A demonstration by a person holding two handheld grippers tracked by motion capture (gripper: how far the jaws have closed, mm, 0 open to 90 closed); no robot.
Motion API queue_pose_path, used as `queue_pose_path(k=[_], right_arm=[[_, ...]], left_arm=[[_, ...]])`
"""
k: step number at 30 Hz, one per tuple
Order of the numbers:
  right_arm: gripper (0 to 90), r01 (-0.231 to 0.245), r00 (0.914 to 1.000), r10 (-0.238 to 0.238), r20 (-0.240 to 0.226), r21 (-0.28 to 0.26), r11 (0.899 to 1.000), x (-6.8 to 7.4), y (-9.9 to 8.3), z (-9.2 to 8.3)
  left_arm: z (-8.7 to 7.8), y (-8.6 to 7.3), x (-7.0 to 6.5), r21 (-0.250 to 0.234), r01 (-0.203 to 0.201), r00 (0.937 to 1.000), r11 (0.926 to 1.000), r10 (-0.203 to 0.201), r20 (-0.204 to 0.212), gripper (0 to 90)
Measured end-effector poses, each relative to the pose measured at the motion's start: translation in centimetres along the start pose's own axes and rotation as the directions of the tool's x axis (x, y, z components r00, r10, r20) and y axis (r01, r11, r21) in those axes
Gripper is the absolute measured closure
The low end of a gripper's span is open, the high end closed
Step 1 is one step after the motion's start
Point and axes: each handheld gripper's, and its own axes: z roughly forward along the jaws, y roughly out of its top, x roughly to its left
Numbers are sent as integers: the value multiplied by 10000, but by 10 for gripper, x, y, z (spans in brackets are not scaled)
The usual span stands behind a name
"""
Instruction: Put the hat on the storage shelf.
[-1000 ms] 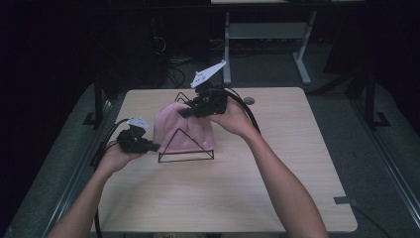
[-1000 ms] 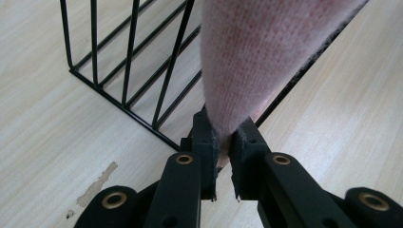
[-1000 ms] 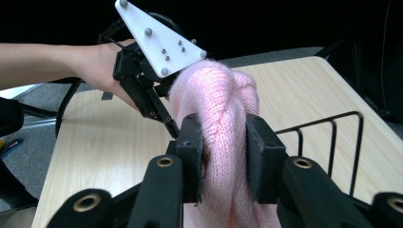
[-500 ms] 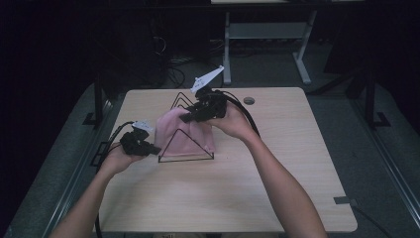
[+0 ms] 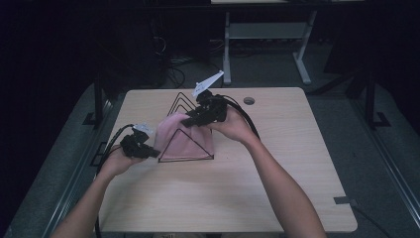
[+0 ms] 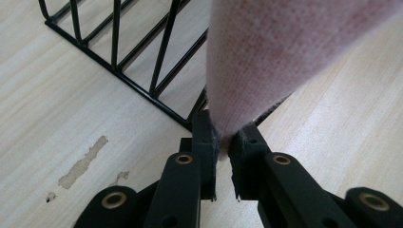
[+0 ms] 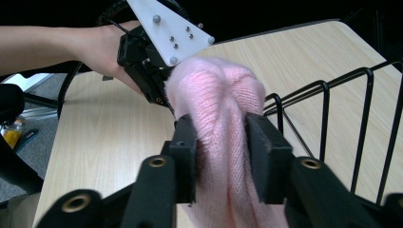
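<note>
Left gripper, centre-left, clamped tight on pink knit cloth corner; right gripper jaws just opening, cloth bunched between. Draping over wire rack under way; next, release evenly.

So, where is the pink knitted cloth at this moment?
In the high view the pink knitted cloth drapes over the black wire rack left of the table's centre, between the left gripper and the right gripper.

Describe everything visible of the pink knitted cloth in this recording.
The pink knitted cloth looks soft and finely ribbed. It drapes over a black wire rack on the wooden table. The left hand-held gripper pinches a tapering end. A thick bunched fold sits between the right hand-held gripper jaws, which have just been opening.
</note>
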Motion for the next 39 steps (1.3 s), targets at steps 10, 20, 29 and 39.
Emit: queue_pose_path(k=[10, 20, 29, 39], right_arm=[[554, -243, 9996, 244, -132, 70, 9997, -2, -5, -2], [584, -306, 9994, 305, -155, -52, 9995, -1, -11, -8], [648, -224, 9995, 223, -211, -51, 9997, -1, -12, -7], [454, -596, 9981, 605, 145, -586, 9965, 3, -23, -25]], left_arm=[[7, -3, 3, 170, 38, 10000, 9998, -38, -12, 808], [14, -3, 2, 463, 65, 10000, 9989, -62, -67, 798], [14, -4, 5, 552, 97, 9999, 9984, -94, -59, 794], [7, -4, 4, 149, 336, 9991, 9993, -332, -281, 652]])
